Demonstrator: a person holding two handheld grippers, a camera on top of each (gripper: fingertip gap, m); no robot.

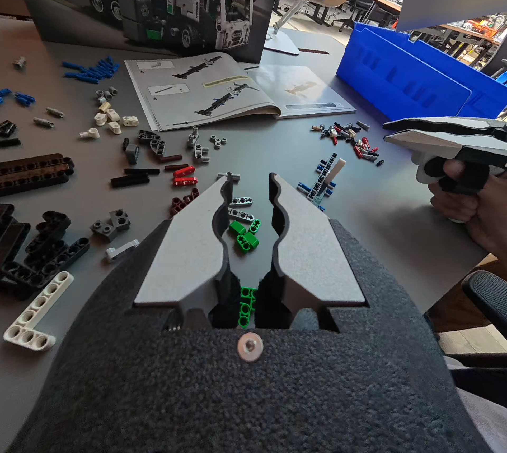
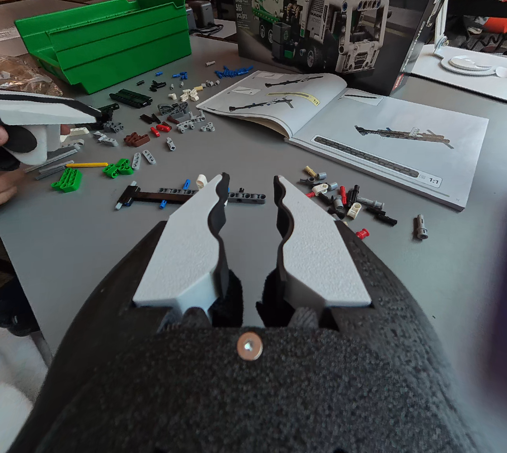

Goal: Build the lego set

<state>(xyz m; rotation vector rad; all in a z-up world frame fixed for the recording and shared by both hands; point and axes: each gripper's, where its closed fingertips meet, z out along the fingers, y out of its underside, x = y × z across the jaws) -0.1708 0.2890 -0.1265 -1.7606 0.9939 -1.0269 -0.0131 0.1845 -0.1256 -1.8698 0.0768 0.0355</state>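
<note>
The grey table (image 2: 247,143) fills both views. Across the top of the right wrist view stands the Lego box (image 2: 343,14), upright, with a green bin (image 2: 109,39) at upper left; in the left wrist view a blue bin (image 1: 406,77) sits at upper right. An open instruction booklet (image 2: 356,121) lies flat just in front of the box.

The left gripper (image 1: 248,179) hangs low over the table, its jaws parted with nothing between them (a few small green connectors (image 1: 245,236) lie on the table in the gap). The right gripper (image 2: 251,179) is likewise spread and empty, held by a hand (image 1: 466,201) at the right edge of the left wrist view.

Just beyond the right gripper's tips lies the partly built beam assembly (image 2: 175,194), a long dark beam with blue pins through it, flat on the table. To its right sits a heap of small pins (image 2: 343,198) in red, black, grey and cream. At lower left of the left wrist view lie black beams (image 1: 41,255) and a white L-shaped beam (image 1: 38,313). Red connectors (image 1: 185,176) rest near the frame's middle, and blue pins (image 1: 90,70) are heaped at upper left.
</note>
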